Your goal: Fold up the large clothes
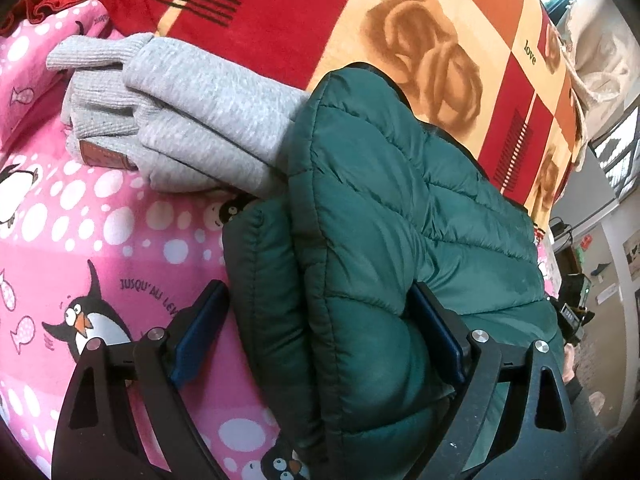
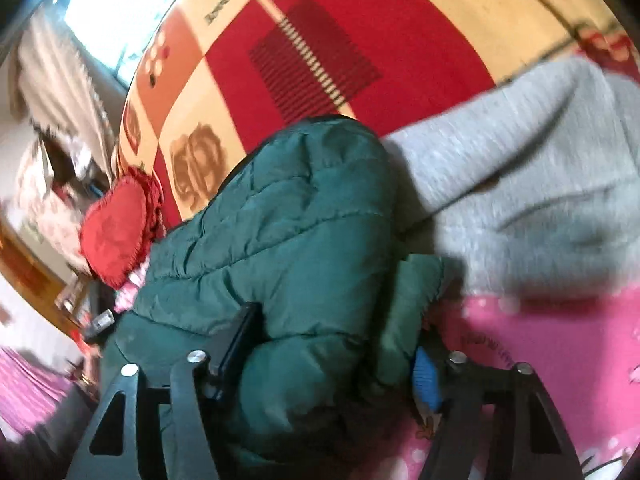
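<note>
Jaws of the left gripper (image 1: 320,344) stand spread wide around a thick fold of the green puffer jacket (image 1: 384,216), one blue pad against the bundle's right side and the other pad apart from it on the left, so nothing is pinched there. On the right gripper (image 2: 332,344) the jaws also straddle the bulky jacket (image 2: 280,216); they look pressed into the padding from both sides, though motion blur makes a firm hold hard to confirm. The jacket sits as a puffy, folded bundle on the bed, touching a folded grey sweater (image 1: 192,120) just beyond it. My judgement is that the fold is nearly made and the step in hand is squaring and settling the bundle. To do it well, both grippers should bear on the padding evenly, since slick quilted fabric springs back and can slide open; pressing air out before letting go would help, and the bundle should stay off the sweater so that stack is not disturbed. Underneath lies a pink penguin sheet (image 1: 104,240), and past it a red and cream blanket (image 1: 400,20). A red heart cushion (image 2: 114,228) sits at the bed's far edge, with a bright window (image 2: 116,8) and cluttered furniture behind.
</note>
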A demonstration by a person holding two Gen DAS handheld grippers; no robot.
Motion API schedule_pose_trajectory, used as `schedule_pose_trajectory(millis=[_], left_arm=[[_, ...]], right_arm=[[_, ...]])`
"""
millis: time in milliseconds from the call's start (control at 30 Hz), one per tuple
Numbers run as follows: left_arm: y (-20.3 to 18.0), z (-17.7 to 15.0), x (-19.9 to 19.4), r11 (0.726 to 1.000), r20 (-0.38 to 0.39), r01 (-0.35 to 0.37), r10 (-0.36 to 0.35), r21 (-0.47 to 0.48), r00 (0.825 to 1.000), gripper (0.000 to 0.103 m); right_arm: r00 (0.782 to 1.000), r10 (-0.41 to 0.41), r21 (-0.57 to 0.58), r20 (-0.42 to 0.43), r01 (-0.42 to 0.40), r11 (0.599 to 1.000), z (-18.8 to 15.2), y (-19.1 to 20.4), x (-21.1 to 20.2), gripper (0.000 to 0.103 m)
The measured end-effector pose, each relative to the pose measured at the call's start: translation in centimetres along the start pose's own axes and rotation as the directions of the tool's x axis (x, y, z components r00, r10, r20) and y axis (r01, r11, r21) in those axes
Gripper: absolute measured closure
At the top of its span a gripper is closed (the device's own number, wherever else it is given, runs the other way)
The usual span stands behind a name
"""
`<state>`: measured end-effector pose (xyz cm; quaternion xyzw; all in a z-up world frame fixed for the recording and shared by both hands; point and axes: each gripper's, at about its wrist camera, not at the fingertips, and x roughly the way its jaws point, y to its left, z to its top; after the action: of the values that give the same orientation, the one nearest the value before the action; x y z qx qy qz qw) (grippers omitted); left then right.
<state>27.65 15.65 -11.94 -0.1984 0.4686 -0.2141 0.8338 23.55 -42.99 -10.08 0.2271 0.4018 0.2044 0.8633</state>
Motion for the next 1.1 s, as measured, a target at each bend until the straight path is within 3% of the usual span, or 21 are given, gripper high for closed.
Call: schedule_pose_trajectory(millis=[133,300,400,433,567,633,867,1100], left_arm=[[0.2,0.0,0.1,1.000,0.002,0.009,-0.009,-0.008,1.000,0.010],[0.5,-0.2,0.0,1.000,0.004,0.025,-0.025,-0.019,1.000,0.009],[0.5,-0.2,-0.1,1.000,0.009,0.021,-0.021,-0.017,1.000,0.009],[0.4,-0.2,-0.2,1.000,0.011,0.013,-0.013,-0.010,1.000,0.011],[-1.3,0.0,-0.9,0.999,0.039,-0.013,0.012,0.040,0.999,0.051],[-1.7,0.0,-1.2,0.999,0.047,-0.031,0.029,0.040,0.998,0.057],[-3.1,-0.1,-3.3,0.999,0.102,-0.032,0.032,-0.007,0.994,0.075],[-6.2,-0.6,-8.2,1.000,0.202,-0.025,0.027,-0.013,0.979,0.078]], right_arm=[[1.000,-0.006,0.008,-0.007,0.006,1.000,0.0,0.1,0.6,0.037],[0.999,0.012,0.086,-0.038,-0.008,0.996,-0.2,-1.1,1.3,0.026],[0.999,-0.002,0.050,-0.034,0.003,0.999,-0.1,-0.7,1.2,0.026],[0.999,-0.008,0.026,-0.032,0.009,1.000,-0.1,-0.2,1.1,0.030],[0.999,-0.044,-0.074,-0.006,0.043,0.996,0.4,1.7,0.4,0.052],[0.998,-0.064,-0.112,0.005,0.065,0.992,0.6,2.5,0.0,0.057],[0.992,-0.102,-0.193,0.075,0.115,0.974,1.2,6.0,-2.7,0.069],[0.982,-0.079,-0.248,0.169,0.120,0.961,1.5,10.5,-6.7,0.073]])
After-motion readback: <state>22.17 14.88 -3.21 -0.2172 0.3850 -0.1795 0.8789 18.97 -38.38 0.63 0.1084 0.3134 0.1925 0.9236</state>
